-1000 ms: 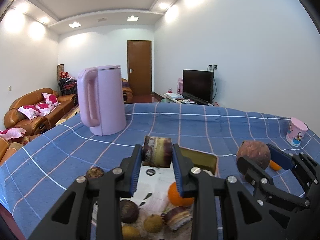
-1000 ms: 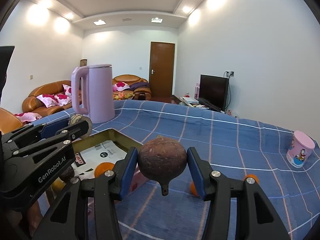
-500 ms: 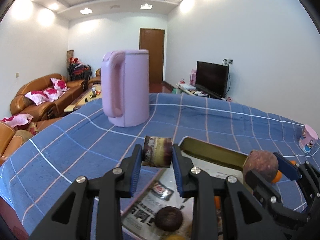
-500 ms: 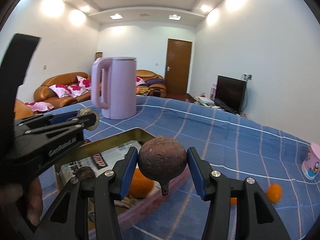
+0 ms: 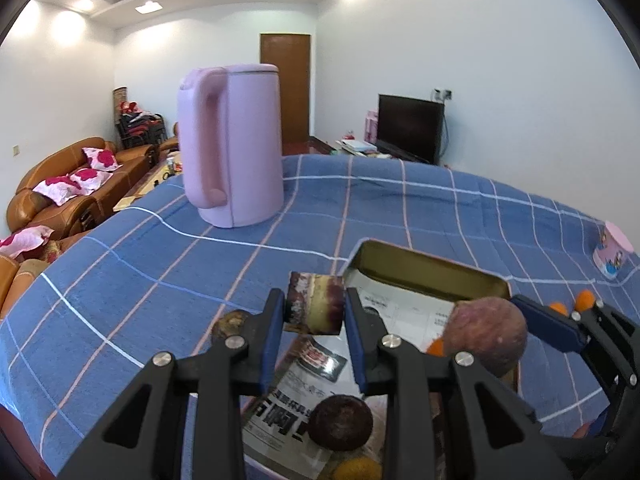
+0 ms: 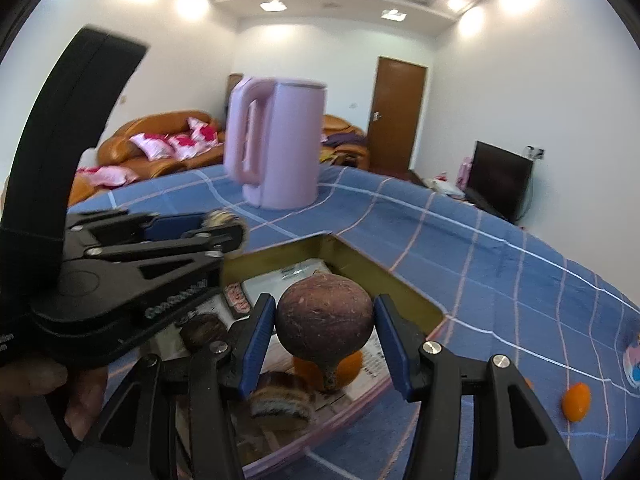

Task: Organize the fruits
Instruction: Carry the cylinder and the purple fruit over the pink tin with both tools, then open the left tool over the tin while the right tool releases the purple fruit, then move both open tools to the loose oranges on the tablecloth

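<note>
Left gripper (image 5: pixel 314 316) clamps a cut fruit chunk (image 5: pixel 316 303), right gripper (image 6: pixel 325 330) a round brown fruit (image 6: pixel 324 317) – both above the tray (image 5: pixel 424 270) – round one likely firm, slippery, best held across its middle.

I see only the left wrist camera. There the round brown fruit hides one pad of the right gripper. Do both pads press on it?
Observer: Yes. In the right wrist view the right gripper has one blue pad pressed on each side of the round brown fruit.
Operator: Has the fruit a stem?
Observer: Yes, a short stem points down.
Operator: What lies in the tray below that gripper?
Observer: A striped cut piece lies in the tray, beside an orange.
</note>
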